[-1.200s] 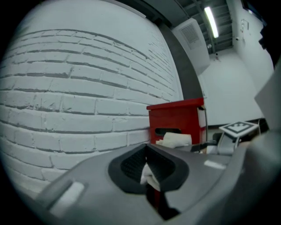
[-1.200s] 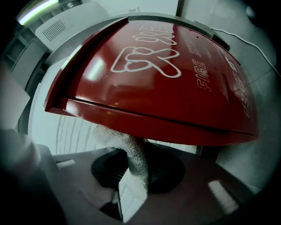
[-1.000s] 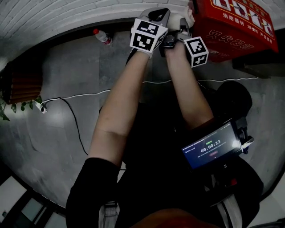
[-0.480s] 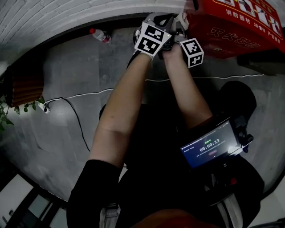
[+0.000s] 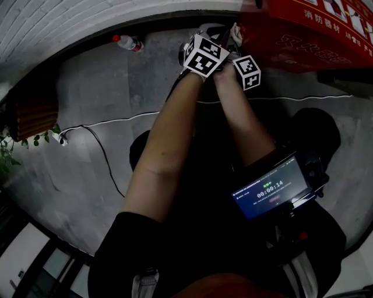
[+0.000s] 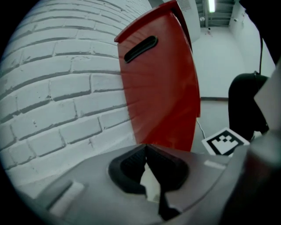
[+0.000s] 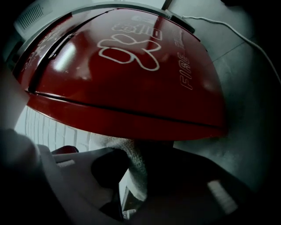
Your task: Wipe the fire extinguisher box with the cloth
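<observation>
The fire extinguisher box (image 5: 309, 35), stood upright against the brick wall (image 6: 57, 88) with its printed front faced outward and its length seemingly laid along that wall, is met at its near end by the cloth (image 7: 131, 160), clamped in the right tool (image 7: 125, 184) and apparently also in the closed left tool (image 6: 148, 176), presumably for spreading it flat.

The grey tiled floor (image 5: 87, 93) under me carries a plastic bottle (image 5: 129, 43) with a red cap, lying far left beside the brick wall (image 5: 70, 17). A white cable (image 5: 116, 123) trails across the floor from left to right. The red box (image 5: 303, 35) stands far right.
</observation>
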Motion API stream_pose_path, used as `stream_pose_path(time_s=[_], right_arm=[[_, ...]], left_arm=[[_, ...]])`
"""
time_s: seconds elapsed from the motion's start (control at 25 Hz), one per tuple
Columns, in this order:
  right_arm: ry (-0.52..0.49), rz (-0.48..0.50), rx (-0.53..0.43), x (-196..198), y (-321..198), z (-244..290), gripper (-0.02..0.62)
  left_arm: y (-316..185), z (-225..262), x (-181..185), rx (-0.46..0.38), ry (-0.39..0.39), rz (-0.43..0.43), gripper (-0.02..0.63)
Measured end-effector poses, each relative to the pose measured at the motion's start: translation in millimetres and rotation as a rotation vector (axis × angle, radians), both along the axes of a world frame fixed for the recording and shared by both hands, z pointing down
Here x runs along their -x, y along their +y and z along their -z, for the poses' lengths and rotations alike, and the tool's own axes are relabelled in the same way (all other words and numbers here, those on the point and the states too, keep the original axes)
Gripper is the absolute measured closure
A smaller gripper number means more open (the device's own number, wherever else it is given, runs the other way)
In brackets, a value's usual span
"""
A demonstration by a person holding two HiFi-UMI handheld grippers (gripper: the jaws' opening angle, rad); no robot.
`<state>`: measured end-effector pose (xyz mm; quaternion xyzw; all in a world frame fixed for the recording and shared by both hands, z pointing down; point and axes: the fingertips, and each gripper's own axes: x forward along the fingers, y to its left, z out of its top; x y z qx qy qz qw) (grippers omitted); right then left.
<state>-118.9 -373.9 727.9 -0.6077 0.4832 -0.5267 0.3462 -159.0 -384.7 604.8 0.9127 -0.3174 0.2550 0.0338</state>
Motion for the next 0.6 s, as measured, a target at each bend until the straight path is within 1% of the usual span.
stream_pose_path(time_s=[0.32, 0.52, 0.6], right_arm=[[-0.025, 0.042, 0.051, -5, 4, -67, 0.505], [-0.035, 0.082, 0.099, 0, 17, -89, 0.505], [-0.042, 0.097, 0.116, 0, 21, -99, 0.505]], left_arm=[[1, -66, -19, 0.069, -0.096, -0.012, 0.607], [15, -88, -19, 0.110, -0.169, -0.038, 0.607], [19, -97, -21, 0.120, -0.185, -0.045, 0.607]])
